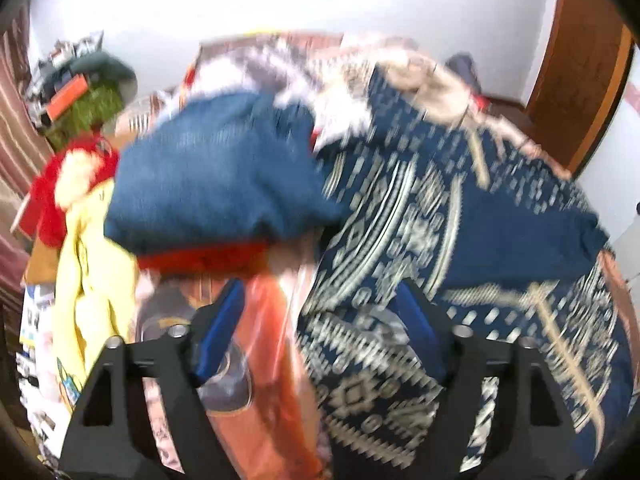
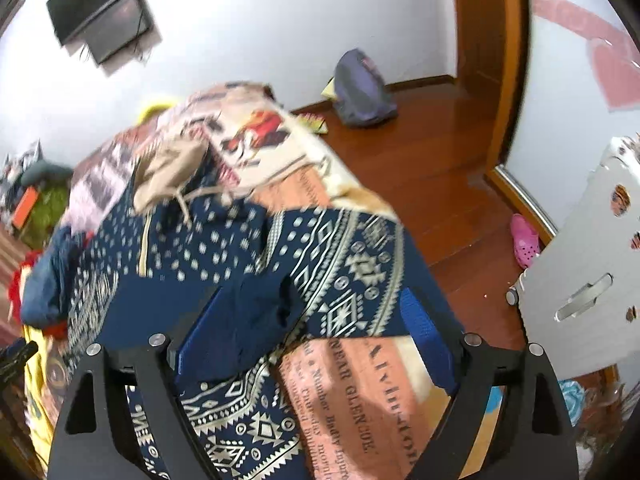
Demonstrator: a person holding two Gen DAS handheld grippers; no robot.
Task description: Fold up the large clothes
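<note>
A large navy garment with a cream geometric print point(image 1: 460, 232) lies spread and partly folded over on the bed, and the left wrist view of it is blurred. My left gripper point(image 1: 320, 324) hovers over its near left edge with jaws wide apart and nothing pinched; orange bedspread shows between the blue pads point(image 1: 222, 328). In the right wrist view the same garment point(image 2: 224, 240) covers the bed's near corner. My right gripper point(image 2: 316, 332) is open above it. A loose navy fold point(image 2: 256, 320) lies between its fingers beside the left pad, and neither pad presses on it.
A blue folded garment point(image 1: 216, 172) sits on a red one point(image 1: 200, 258), with yellow clothing point(image 1: 92, 272) at the left. A beige garment point(image 2: 168, 180) lies further up the bed. The bed's edge point(image 2: 380, 204) drops to wooden floor holding a backpack point(image 2: 360, 88), a pink shoe point(image 2: 524, 240) and a white cabinet point(image 2: 584, 280).
</note>
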